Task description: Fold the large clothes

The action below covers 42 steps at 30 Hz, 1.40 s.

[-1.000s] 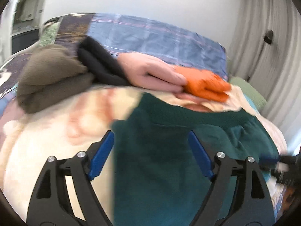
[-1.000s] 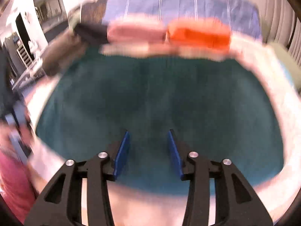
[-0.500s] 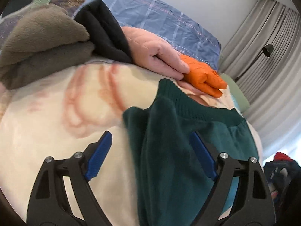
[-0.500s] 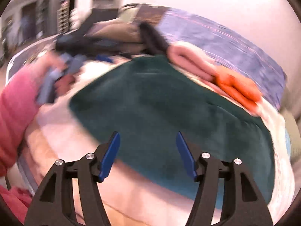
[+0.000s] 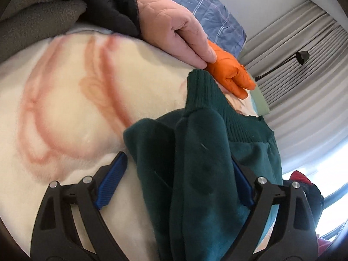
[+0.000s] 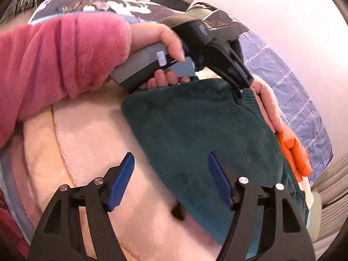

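A dark green fleece garment (image 5: 202,163) with a ribbed hem (image 5: 204,87) lies bunched on a cream blanket (image 5: 65,100). My left gripper (image 5: 176,182) is open, and the garment's raised fold lies between its blue pads, against the right one. In the right wrist view the garment (image 6: 206,130) lies spread flat. My right gripper (image 6: 171,180) is open and empty above the garment's near edge. The left gripper's body (image 6: 217,50), held by a hand in a pink sleeve (image 6: 54,65), reaches over the garment's far corner.
Folded clothes line the far side: grey-brown fleece (image 5: 39,15), a black item (image 5: 111,2), a pink quilted jacket (image 5: 174,26) and an orange jacket (image 5: 230,74). A blue checked sheet (image 5: 206,10) lies behind. Curtains (image 5: 304,65) and a lamp (image 5: 302,56) stand at the right.
The left gripper has moved left and tilted, and the garment's left edge now bunches up between its pads. The right gripper has swung left, and the left hand now fills its view.
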Each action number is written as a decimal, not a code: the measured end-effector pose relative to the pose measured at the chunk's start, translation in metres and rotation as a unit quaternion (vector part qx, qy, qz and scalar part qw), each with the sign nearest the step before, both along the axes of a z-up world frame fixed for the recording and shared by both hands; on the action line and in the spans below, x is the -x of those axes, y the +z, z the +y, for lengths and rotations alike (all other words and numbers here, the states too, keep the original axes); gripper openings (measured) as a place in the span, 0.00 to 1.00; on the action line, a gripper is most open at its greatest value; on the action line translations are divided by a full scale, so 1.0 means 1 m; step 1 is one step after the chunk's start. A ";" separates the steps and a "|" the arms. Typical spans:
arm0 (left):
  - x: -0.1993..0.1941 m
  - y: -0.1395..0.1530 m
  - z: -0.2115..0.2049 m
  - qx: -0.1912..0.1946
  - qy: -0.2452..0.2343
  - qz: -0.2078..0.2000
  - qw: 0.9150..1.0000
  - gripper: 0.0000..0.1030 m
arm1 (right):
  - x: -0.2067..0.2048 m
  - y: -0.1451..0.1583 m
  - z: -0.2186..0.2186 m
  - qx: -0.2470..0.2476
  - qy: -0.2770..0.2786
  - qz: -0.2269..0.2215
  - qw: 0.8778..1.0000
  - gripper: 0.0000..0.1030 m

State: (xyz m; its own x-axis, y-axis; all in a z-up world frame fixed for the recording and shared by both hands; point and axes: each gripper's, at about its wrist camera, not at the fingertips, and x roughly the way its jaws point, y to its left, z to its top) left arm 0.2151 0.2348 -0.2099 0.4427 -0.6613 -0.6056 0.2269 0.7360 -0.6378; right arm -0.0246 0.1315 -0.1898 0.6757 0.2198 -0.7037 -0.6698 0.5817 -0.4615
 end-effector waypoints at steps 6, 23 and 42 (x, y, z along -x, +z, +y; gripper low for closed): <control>0.001 -0.006 0.000 0.019 -0.007 -0.034 0.999 0.90 | -0.002 -0.015 0.015 0.033 0.026 -0.012 0.999 0.70; 0.008 -0.007 0.008 0.030 -0.009 -0.051 0.998 0.89 | -0.023 -0.010 0.030 0.015 -0.009 -0.059 0.998 0.45; -0.008 0.002 0.018 0.099 0.012 0.006 0.995 0.39 | -0.042 0.025 0.012 -0.082 -0.040 -0.042 0.995 0.14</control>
